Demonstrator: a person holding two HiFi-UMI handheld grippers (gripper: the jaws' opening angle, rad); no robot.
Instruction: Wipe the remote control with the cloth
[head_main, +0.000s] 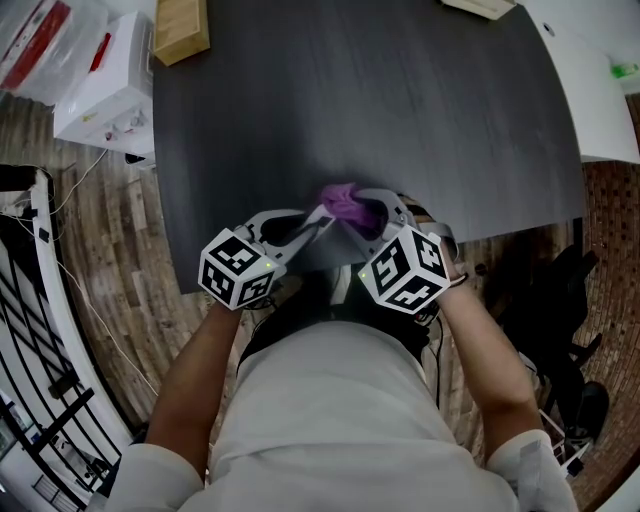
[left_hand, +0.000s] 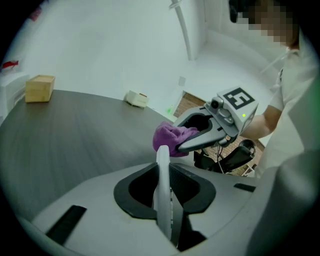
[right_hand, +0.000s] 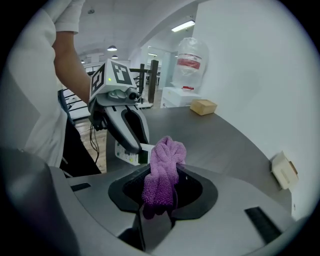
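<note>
My left gripper (head_main: 316, 220) is shut on a slim white remote control (left_hand: 162, 192), held on edge above the front of the dark table (head_main: 350, 110). The remote's button face (right_hand: 129, 153) shows in the right gripper view, under the left gripper's fingers (right_hand: 131, 131). My right gripper (head_main: 352, 216) is shut on a bunched purple cloth (right_hand: 162, 176). The cloth (head_main: 343, 201) lies against the far tip of the remote, and in the left gripper view the cloth (left_hand: 172, 139) sits just past that tip, clamped by the right gripper (left_hand: 186, 142).
A wooden block (head_main: 180, 30) and a white box-shaped device (head_main: 108, 92) lie at the table's far left. A small cream box (left_hand: 136, 99) sits at the far right edge. A black chair (head_main: 560, 290) stands to my right, off the table's front edge (head_main: 520, 228).
</note>
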